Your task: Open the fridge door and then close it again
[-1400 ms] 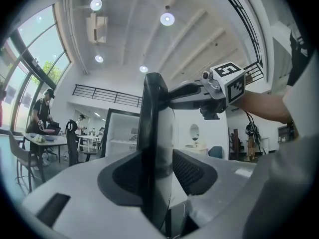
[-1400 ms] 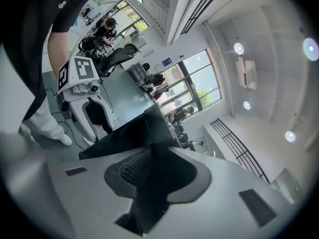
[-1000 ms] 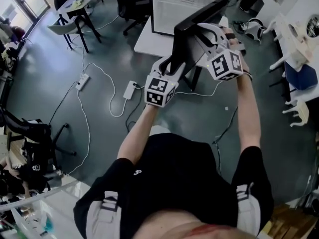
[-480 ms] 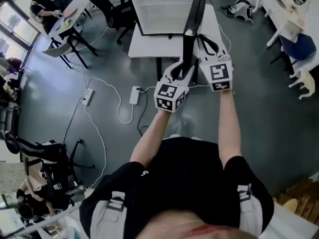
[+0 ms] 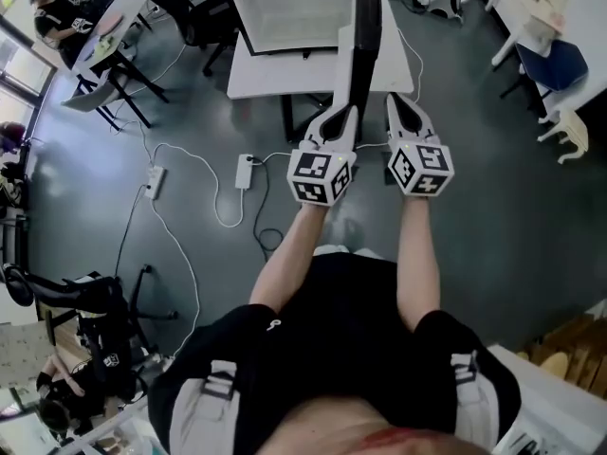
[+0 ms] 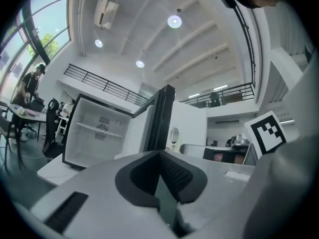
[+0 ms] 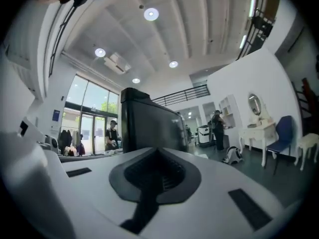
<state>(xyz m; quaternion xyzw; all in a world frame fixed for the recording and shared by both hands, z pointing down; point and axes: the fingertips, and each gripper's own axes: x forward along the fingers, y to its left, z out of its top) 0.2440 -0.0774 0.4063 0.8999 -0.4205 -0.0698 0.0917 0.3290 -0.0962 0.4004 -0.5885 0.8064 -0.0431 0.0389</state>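
Observation:
The small fridge (image 5: 285, 8) stands open on a white table (image 5: 275, 81), its white shelves showing in the left gripper view (image 6: 94, 133). Its dark door (image 5: 366, 36) sticks out edge-on toward me. My left gripper (image 5: 343, 119) points level at the door's near edge (image 6: 162, 118). Its jaws have just been closing and are shut with nothing between them (image 6: 160, 156). My right gripper (image 5: 403, 114) hangs just right of the door, also shut and empty (image 7: 158, 156), with the door's dark face (image 7: 147, 123) ahead of it.
A power strip (image 5: 247, 171) and white cables lie on the grey floor to the left. Desks and chairs (image 5: 114, 55) with a seated person stand at the upper left. White furniture and a blue chair (image 5: 560, 64) stand at the right.
The door has swung from slanted to edge-on toward me. The right gripper has rolled, dropped and come off the door to its right side. The left jaws have shut.

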